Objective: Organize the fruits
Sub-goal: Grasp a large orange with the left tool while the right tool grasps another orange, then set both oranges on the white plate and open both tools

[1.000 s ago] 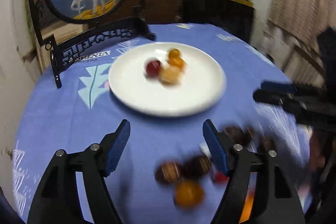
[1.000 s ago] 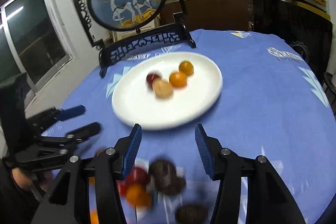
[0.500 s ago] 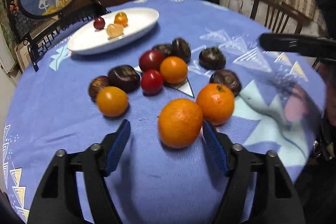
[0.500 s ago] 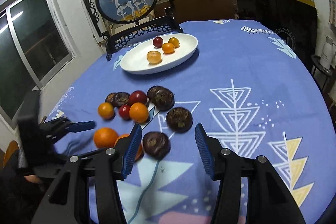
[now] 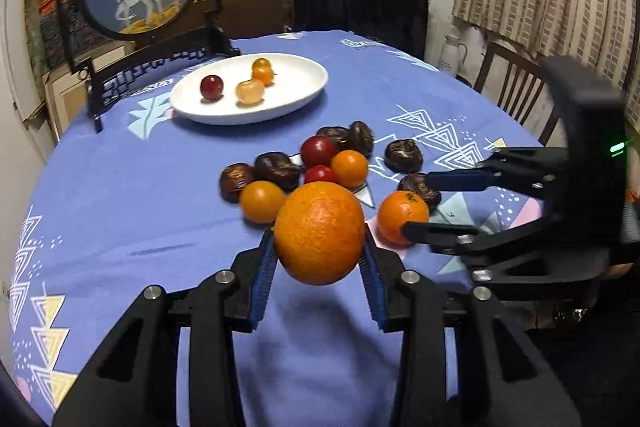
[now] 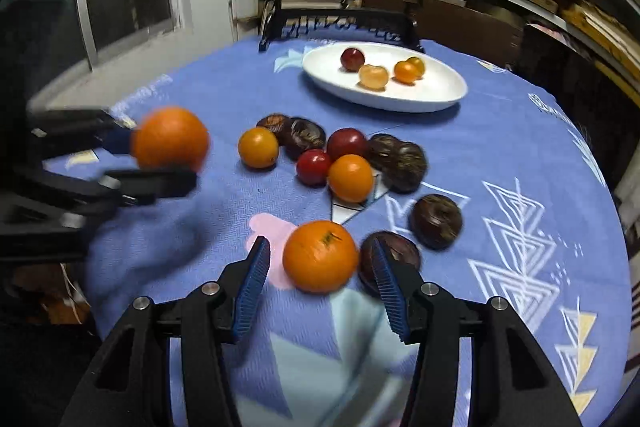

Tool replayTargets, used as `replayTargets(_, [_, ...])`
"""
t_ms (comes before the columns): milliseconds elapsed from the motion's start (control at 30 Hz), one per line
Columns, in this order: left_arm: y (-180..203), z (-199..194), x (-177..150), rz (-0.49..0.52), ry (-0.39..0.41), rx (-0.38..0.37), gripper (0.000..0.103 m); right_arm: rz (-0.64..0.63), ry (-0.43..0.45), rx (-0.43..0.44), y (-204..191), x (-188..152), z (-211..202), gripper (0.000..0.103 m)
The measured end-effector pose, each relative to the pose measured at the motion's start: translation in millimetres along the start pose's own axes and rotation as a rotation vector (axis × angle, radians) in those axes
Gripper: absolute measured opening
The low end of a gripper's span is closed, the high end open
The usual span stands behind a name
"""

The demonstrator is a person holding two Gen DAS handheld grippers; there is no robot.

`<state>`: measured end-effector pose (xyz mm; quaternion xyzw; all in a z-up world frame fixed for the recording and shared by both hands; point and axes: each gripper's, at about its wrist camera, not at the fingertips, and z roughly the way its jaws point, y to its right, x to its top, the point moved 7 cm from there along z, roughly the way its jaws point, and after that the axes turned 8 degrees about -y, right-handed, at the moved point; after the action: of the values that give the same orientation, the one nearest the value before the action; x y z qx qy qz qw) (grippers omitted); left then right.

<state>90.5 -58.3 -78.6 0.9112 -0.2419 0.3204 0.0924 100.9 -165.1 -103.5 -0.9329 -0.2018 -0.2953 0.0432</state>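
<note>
The left gripper (image 5: pixel 319 259) reaches level over the blue patterned tablecloth (image 5: pixel 132 187), its blue-padded jaws pinching a large round orange (image 5: pixel 319 233) clear of the cloth. To its right, the right gripper (image 6: pixel 320 277) angles down with jaws spread around a smaller orange tangerine (image 6: pixel 320 255) resting on the cloth, pads not touching.

Right tool (image 6: pixel 320 279) stands open around a tangerine (image 6: pixel 320 255) on the bench (image 6: pixel 500 155); left tool (image 6: pixel 160 163) grips an orange (image 6: pixel 171 138).
</note>
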Motion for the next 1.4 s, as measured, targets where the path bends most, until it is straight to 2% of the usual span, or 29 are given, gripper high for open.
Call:
replayTargets(100, [-7,-1,-4,-0.019,-0.008,0.003,0.039,-0.052,-0.045,-0.069,-8,1,17,0.052])
replayTargets(133, [-11,-1,-5,-0.027,-0.009,0.006,0.039,-0.074,-0.047,-0.103,-10,0,19,0.046])
replayTargets(167, [-12,-1,-6,-0.031,-0.009,0.006,0.039,-0.08,-0.048,-0.11,-10,0,18,0.045])
replayTargets(233, [-16,1,-5,-0.042,-0.01,0.004,0.039,-0.042,-0.046,-0.072,-4,2,14,0.044])
replayTargets(400, [-22,7,10,-0.054,-0.006,-0.016,0.039,0.045,0.039,0.021,16,25,-14,0.044])
replayTargets(600, [-39,30,78,-0.064,0.005,-0.04,0.039,0.169,0.085,0.13,65,96,-18,0.044])
replayTargets(667, [-50,46,107,-0.063,0.011,-0.004,0.039,0.21,0.083,0.153,82,122,-6,0.044])
replayTargets(800, [-79,86,152,-0.11,-0.008,0.024,0.039,0.246,0.075,0.125,105,162,28,0.044])
replayTargets(933, [-105,125,171,-0.166,-0.055,0.05,0.039,0.294,0.05,0.107,120,182,68,0.044])
replayTargets(1033, [-115,146,175,-0.198,-0.089,0.04,0.042,0.332,0.058,0.103,128,186,81,0.047])
replayTargets(1067, [-118,146,174,-0.215,-0.088,0.048,0.053,0.342,0.075,0.097,130,185,79,0.057])
replayTargets(1100, [-120,144,172,-0.225,-0.076,0.049,0.064,0.346,0.093,0.095,130,184,74,0.062])
replayTargets(1133, [-121,137,171,-0.235,-0.05,0.043,0.067,0.335,0.111,0.093,128,180,66,0.064])
replayTargets(1200, [-119,123,169,-0.232,-0.025,0.042,0.069,0.321,0.116,0.091,126,174,55,0.064])
replayTargets(1333, [-100,83,144,-0.172,-0.001,0.039,0.071,0.268,0.123,0.075,112,139,19,0.064])
replayTargets(1400, [-88,66,123,-0.134,0.002,0.051,0.081,0.228,0.11,0.081,98,114,4,0.064])
